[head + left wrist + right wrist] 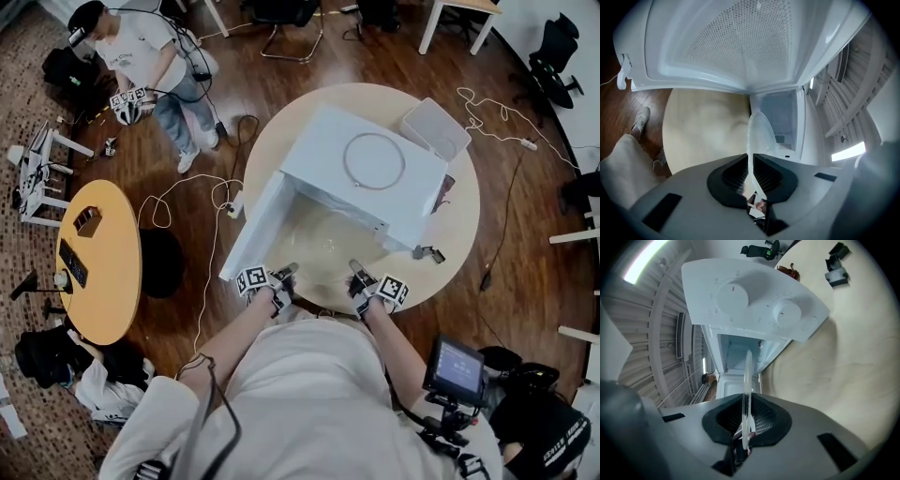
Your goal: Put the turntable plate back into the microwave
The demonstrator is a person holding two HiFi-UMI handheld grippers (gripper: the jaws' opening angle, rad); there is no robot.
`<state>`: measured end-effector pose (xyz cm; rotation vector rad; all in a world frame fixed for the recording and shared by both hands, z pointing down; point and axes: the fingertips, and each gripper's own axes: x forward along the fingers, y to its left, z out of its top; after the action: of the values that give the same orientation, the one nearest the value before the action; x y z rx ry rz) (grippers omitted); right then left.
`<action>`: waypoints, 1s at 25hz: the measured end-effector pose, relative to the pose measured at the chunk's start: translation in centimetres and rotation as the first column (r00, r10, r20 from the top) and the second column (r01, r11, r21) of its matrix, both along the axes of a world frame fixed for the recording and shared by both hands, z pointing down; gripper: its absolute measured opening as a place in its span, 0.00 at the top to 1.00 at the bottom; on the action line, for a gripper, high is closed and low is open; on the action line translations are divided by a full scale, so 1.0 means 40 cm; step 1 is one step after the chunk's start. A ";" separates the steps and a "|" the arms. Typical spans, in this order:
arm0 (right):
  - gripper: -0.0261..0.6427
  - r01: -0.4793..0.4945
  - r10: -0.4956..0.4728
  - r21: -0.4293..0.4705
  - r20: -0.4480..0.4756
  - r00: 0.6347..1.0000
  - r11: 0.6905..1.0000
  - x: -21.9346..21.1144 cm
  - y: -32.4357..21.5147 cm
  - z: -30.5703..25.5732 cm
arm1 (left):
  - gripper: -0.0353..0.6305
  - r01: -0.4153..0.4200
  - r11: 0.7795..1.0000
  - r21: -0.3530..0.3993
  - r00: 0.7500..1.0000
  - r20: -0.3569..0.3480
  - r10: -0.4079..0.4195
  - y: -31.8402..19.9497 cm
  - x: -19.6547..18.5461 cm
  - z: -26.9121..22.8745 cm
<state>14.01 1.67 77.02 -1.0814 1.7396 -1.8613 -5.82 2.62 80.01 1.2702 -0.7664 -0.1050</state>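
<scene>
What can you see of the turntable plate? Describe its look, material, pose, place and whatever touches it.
The plate is a clear, round disc, apparently glass, with a bumpy-looking rim. It is held in front of the open microwave, above the round table, edge-on to both gripper views. The left gripper and the right gripper each clamp its rim between shut fingers, on opposite sides.

A workroom set up for recording, more lab or studio than home: a wood parquet floor (pixel 534 272) strewn with loose cables (pixel 212 246), a microwave (pixel 366 159) alone on a round table (pixel 464 220) at centre, a second round table (pixel 108 272) with gear at the left, an office chair (pixel 553 52) at the upper right, a monitor rig (pixel 455 367) at the lower right, and a person (pixel 150 52) at the upper left holding a marker-cube device (pixel 127 105)
</scene>
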 end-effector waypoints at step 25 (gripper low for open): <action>0.91 0.013 -0.017 0.085 0.043 0.999 0.996 0.010 -0.007 -0.103 | 0.80 -0.060 0.986 0.157 0.996 -0.049 0.068 -0.026 0.033 -0.095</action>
<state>14.40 1.37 72.90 -0.9912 1.7892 -1.7890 -4.50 1.57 76.22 1.4330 -0.6798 -0.1488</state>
